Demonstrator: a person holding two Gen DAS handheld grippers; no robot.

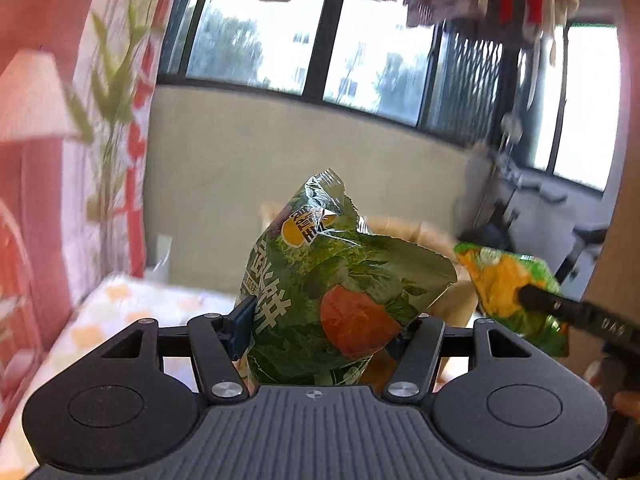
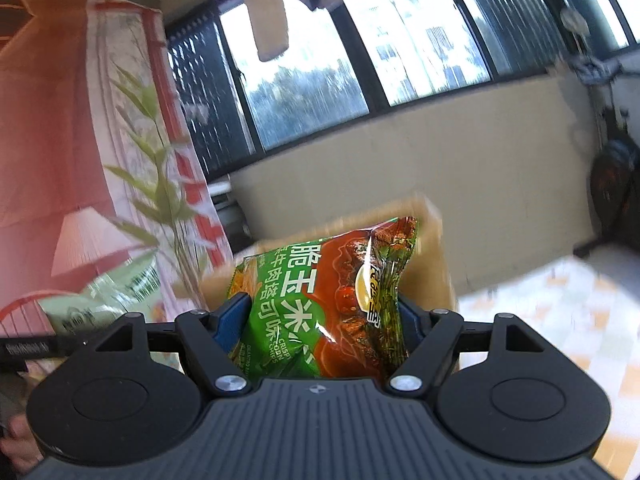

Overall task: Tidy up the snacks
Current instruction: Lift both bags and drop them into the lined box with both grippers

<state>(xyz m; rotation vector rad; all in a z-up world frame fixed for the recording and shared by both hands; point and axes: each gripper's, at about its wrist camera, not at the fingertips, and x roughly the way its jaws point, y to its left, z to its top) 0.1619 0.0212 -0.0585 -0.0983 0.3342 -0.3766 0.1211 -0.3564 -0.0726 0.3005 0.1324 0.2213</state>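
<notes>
1. Your left gripper (image 1: 326,324) is clamped on a dark green snack bag (image 1: 332,300), gripping its lower body, so most of the bag stands up above the jaws in mid-air.
2. Your right gripper (image 2: 320,320) is closed on a green and red corn chip bag (image 2: 328,304), also lifted clear of the patterned table (image 2: 560,300). The same bag shows at the right edge of the left wrist view, close to the first bag but not touching it.
3. A cardboard box (image 2: 436,240) sits just behind both bags; I judge it to be the place they are headed, though its opening is blurred.
4. Risk: both bags are puffed and glossy. Squeeze harder and one could burst or crush the chips; ease off and the slick film could slide out.
5. Risk: the dark green snack bag is top-heavy in your grip and could flop sideways if you swing quickly, catching on the box wall.
6. Risk: with both hands converging on one box, the bags or grippers could collide. Lower one first.
</notes>
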